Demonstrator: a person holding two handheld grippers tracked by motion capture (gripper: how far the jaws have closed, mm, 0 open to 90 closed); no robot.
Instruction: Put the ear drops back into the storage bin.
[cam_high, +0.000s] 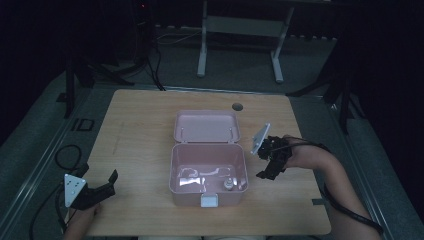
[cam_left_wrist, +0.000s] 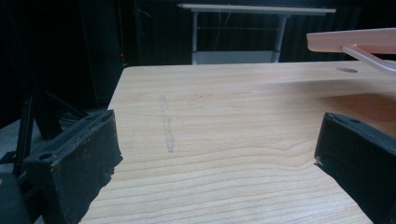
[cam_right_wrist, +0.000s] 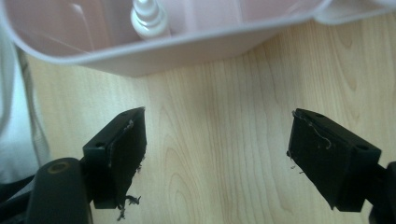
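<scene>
**Small bottle waiting inside the open pink box**

The right gripper (cam_high: 270, 161) is hovering spread and empty; just ahead, inside the pink box (cam_high: 208, 198), a small white bottle (cam_right_wrist: 148, 18) is standing. Probably light, rigid, slippery: pinch its body. The left gripper (cam_high: 95, 187) is idling, spread.

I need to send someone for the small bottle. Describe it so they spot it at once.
Start at the open pink box in the middle of the wooden table. Look inside, at its near right corner: the small bottle stands upright there, the one white, ribbed-neck thing among faint glossy reflections.

wooden table (cam_high: 140, 130) bears open pink box (cam_high: 208, 172).
</scene>
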